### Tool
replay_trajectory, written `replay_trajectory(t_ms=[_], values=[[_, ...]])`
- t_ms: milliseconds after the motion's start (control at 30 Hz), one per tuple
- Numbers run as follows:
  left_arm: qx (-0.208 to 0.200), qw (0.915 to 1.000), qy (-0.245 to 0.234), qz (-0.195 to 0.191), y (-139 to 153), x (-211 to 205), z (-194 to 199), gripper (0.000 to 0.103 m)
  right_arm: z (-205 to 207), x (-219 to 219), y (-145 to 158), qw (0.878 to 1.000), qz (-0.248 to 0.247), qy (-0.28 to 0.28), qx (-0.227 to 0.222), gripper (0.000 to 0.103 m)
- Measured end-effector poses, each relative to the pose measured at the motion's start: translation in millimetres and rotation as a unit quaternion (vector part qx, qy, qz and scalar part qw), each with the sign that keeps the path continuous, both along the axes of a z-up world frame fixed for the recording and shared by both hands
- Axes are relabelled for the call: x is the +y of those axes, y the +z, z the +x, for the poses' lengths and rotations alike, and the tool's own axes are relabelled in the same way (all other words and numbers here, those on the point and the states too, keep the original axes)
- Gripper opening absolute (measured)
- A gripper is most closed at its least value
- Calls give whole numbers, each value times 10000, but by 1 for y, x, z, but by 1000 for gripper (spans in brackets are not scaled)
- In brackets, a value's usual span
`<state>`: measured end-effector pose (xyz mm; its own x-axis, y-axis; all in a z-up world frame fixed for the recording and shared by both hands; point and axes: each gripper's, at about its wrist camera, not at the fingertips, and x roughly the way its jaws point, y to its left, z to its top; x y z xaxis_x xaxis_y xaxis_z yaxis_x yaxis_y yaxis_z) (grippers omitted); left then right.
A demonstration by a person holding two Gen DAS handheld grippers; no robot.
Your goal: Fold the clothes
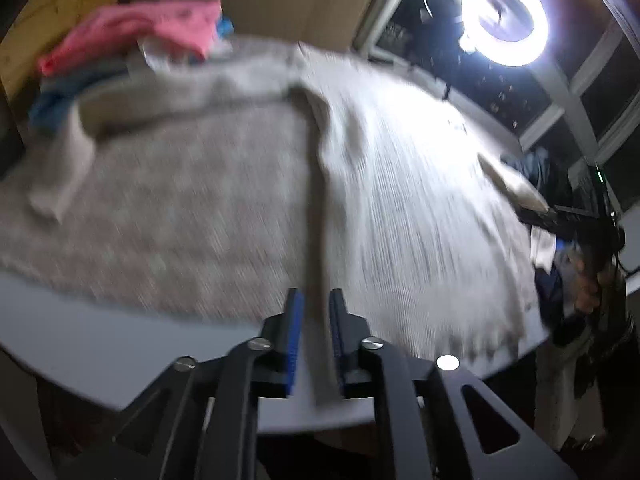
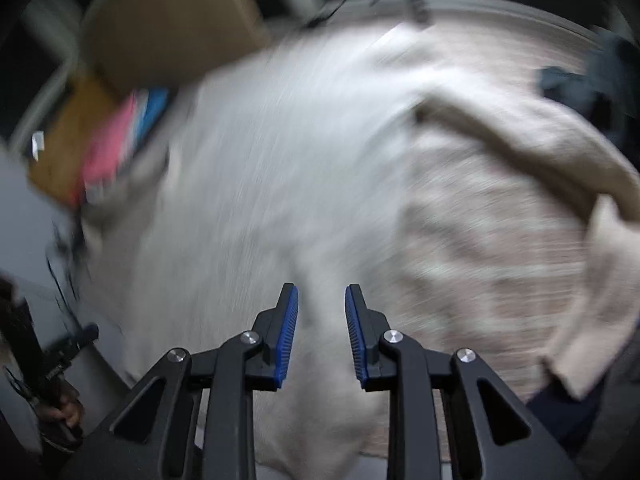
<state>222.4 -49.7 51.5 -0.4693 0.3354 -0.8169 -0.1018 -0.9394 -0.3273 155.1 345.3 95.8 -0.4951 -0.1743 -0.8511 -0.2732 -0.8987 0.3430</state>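
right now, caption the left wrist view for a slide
Left gripper jaws pinch a fold of the beige ribbed knit sweater spread across the grey table.

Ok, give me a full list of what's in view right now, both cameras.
sweater: one, cream-beige knit, spread over the table
folded clothes: one stack, pink on top, blue below, far left of the table
table: one, grey, round edge
ring light: one, white, lit, by the window
dark cloth: one, dark blue, far edge beyond the sweater
left gripper: black with blue pads, a fold of the sweater between its fingers
right gripper: black with blue pads, fingers apart over the sweater
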Motion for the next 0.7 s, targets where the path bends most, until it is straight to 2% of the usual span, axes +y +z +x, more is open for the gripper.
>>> replay_trajectory(t_ms=[100, 233, 333, 400, 467, 533, 600, 700], values=[[202, 9998, -4, -18, 9, -7, -39, 16, 6, 47, 6, 9976, -139, -624, 267, 33], [180, 9991, -250, 283, -4, 10, -92, 25, -16, 77, -11, 9947, -393, -901, 312, 36], [253, 9995, -179, -46, -14, 21, -123, 25, -33, 72, -26, 9935, -526, -974, 258, 36], [257, 9991, 103, -323, -15, 16, -131, 25, -39, 51, -24, 9964, -392, -705, 263, 36], [396, 9974, 292, -526, -5, -9, -127, 25, -40, 21, -12, 9985, -187, -362, 361, 36], [515, 9947, 435, -775, 3, -32, -123, 29, -44, -9, 3, 9984, -255, 76, 495, 36], [629, 9874, 639, -1300, 10, -65, -116, 38, -52, -44, 23, 9964, -163, 563, 610, 36], [500, 9834, 623, -1628, 10, -112, -113, 52, -73, -96, 49, 9901, 177, 1175, 748, 36]])
